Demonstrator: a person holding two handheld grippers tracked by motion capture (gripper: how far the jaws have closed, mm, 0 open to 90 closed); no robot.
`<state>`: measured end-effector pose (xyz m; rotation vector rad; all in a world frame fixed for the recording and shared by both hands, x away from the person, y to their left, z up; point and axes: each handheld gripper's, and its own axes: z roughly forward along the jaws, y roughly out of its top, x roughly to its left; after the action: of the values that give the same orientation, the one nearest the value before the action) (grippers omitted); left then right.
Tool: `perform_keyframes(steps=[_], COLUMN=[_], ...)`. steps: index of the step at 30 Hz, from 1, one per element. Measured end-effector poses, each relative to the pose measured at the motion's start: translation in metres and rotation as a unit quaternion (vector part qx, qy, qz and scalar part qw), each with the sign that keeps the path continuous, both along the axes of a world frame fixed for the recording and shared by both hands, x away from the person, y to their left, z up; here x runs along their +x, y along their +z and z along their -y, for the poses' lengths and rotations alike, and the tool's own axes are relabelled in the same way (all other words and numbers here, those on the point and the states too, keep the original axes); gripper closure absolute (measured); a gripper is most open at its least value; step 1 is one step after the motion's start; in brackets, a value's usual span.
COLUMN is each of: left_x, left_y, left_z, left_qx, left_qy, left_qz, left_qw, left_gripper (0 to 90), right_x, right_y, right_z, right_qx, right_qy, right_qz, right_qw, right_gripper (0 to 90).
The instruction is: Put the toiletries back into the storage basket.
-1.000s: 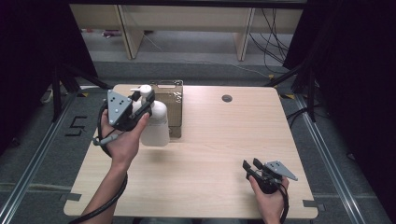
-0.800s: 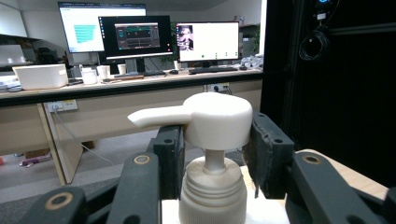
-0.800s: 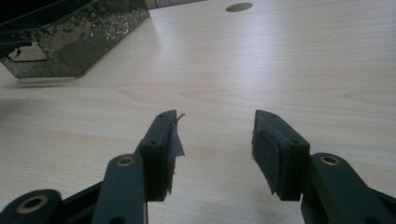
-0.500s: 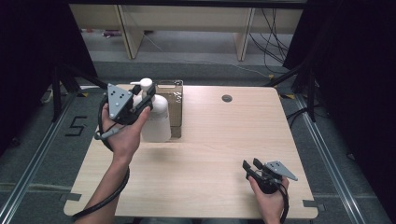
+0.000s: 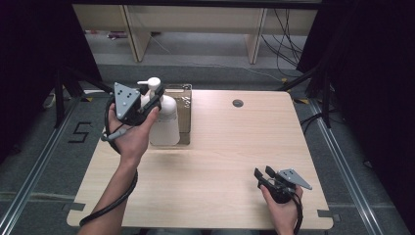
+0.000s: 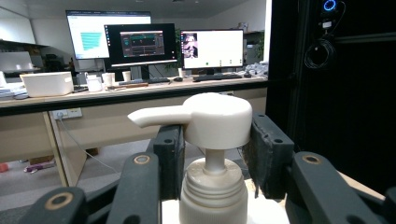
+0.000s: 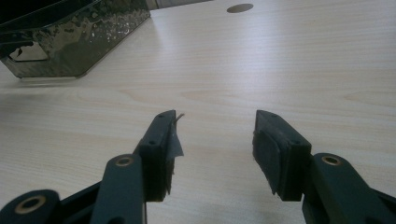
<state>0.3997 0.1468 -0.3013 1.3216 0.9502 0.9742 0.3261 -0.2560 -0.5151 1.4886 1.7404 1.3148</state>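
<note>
While the left gripper (image 5: 152,101) is held up over the far left part of the table (image 5: 220,161), a white pump bottle (image 5: 164,122) is gripped at its neck, the two black jaws closed against either side of the collar just under the pump head (image 6: 212,119). In the left gripper view the spout is seen pointing to that view's left, and the ribbed white cap (image 6: 212,196) sits low between the jaws. The bottle is seen over a dark, shiny tray (image 5: 183,115) near the table's far edge (whether its base touches the tray cannot be told from the pictures). The left hand (image 5: 129,134) is wrapped around the gripper's body, with the grey three-cornered plate facing up and the cable trailing down past the forearm towards the near edge.

Near the table's near right corner the right gripper (image 5: 263,175) is held low over the bare wood by the right hand (image 5: 284,208). Its jaws are spread apart with nothing between them, as the right gripper view (image 7: 212,140) makes plain. In that view the tray (image 7: 74,37) is seen at the upper left, and a small round hole (image 7: 240,8) in the tabletop is seen towards the far edge.
</note>
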Motion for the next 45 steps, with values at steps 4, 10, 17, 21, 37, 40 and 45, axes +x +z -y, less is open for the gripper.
perform_keyframes(steps=[4, 10, 17, 21, 37, 40, 45], left_x=[0.003, 0.008, 0.013, 0.016, 0.030, 0.033, 0.037], left_y=[0.001, 0.002, 0.006, 0.008, 0.014, 0.015, 0.016], left_z=[-0.001, -0.002, -0.003, -0.002, -0.003, -0.004, -0.005], left_qx=[0.000, 0.002, 0.002, 0.004, 0.002, 0.003, 0.000], left_qy=[0.002, 0.005, 0.006, 0.003, 0.012, 0.014, 0.017], left_qz=[-0.001, -0.002, 0.006, 0.008, 0.013, 0.015, 0.014], left_qw=[1.0000, 1.0000, 1.0000, 1.0000, 0.9998, 0.9998, 0.9997], left_gripper=[59.4, 59.3, 59.3, 59.3, 59.3, 59.3, 59.3], right_x=[0.000, 0.000, 0.000, -0.002, 0.000, 0.000, 0.001], right_y=[0.000, -0.001, 0.000, 0.000, 0.000, 0.000, 0.000], right_z=[-0.001, -0.002, 0.000, -0.004, -0.001, -0.001, -0.001], right_qx=[0.006, 0.016, 0.002, 0.025, 0.009, 0.009, 0.009], right_qy=[0.003, 0.003, 0.001, -0.007, 0.004, 0.005, 0.003], right_qz=[-0.002, -0.004, 0.003, -0.010, -0.001, -0.003, -0.003], right_qw=[1.0000, 0.9999, 1.0000, 0.9996, 1.0000, 0.9999, 1.0000], right_gripper=[50.2, 50.2, 50.1, 50.1, 50.0, 50.0, 50.0])
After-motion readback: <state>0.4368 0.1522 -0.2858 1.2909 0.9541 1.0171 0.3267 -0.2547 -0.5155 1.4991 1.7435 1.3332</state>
